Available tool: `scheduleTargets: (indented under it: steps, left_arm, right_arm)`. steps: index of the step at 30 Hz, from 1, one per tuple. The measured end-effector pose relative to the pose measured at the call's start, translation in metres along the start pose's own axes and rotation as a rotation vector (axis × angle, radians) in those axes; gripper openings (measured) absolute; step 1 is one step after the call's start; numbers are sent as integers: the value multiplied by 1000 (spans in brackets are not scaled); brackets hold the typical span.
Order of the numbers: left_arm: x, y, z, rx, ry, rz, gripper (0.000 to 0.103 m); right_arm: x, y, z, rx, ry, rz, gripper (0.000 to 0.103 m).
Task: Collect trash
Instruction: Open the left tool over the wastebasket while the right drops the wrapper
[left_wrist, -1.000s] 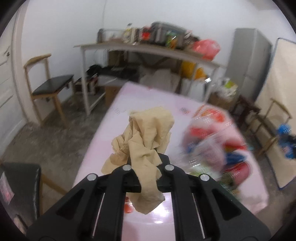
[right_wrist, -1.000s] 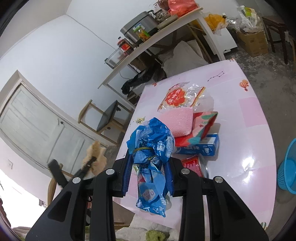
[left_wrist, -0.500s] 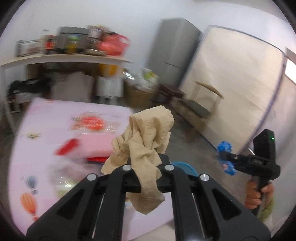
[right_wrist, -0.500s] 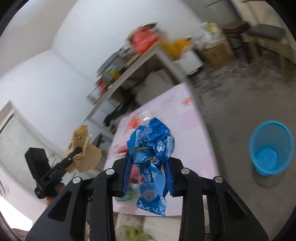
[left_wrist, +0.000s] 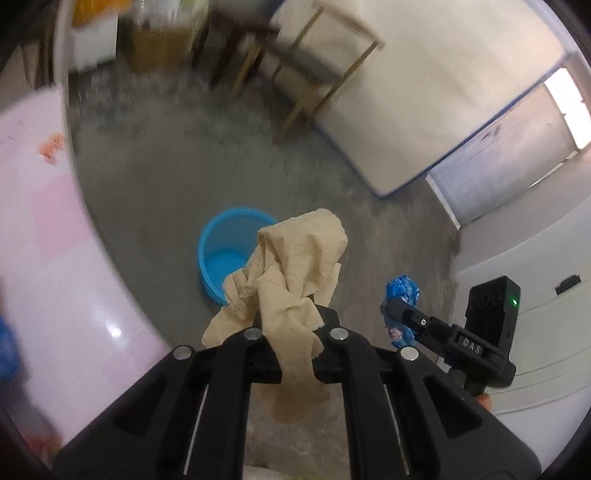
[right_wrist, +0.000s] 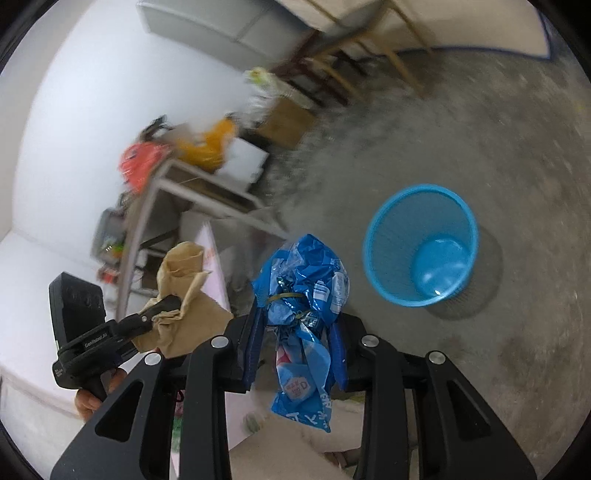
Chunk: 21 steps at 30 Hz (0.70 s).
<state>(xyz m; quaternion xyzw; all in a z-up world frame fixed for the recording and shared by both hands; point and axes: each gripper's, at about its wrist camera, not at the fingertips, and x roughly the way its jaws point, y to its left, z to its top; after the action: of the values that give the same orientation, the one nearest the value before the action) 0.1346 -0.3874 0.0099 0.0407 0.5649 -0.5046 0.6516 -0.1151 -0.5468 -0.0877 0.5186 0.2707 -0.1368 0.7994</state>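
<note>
Left gripper (left_wrist: 291, 325) is clamped on a crumpled tan paper (left_wrist: 295, 266); right gripper (right_wrist: 299, 317) is clamped on a blue plastic wrapper (right_wrist: 303, 291). Ahead of and below both stands a blue bin (right_wrist: 421, 243) on the floor (right_wrist: 517, 147), pink bench (left_wrist: 44, 258) at the left gripper's left.

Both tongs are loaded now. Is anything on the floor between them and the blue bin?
Nothing visible. The blue bin stands open on bare concrete, clear of the chairs. The left tongs grip the brown paper; the right tongs grip the blue wrapper.
</note>
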Motion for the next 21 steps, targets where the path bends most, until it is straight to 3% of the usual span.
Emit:
scheduleTargets:
  steps: [5, 8, 11, 12, 13, 17, 21]
  left_arm:
    - [101, 8, 37, -54, 156, 71, 6]
    - [147, 15, 58, -111, 216, 57, 6]
    - [186, 20, 69, -124, 242, 89, 32]
    - [195, 22, 71, -143, 246, 103, 42]
    - [203, 28, 72, -176, 246, 113, 43]
    - [212, 40, 74, -222, 245, 103, 46]
    - [203, 38, 74, -200, 216, 97, 46]
  right_arm:
    - [60, -53, 40, 136, 42, -63, 31]
    - [93, -72, 63, 167, 52, -99, 33]
    - [126, -96, 85, 217, 67, -118, 41]
    - [136, -105, 90, 233, 72, -126, 46]
    - [148, -115, 95, 249, 82, -145, 50]
    - [164, -137, 96, 296, 94, -176, 51]
    - [160, -138, 92, 282, 80, -184, 51]
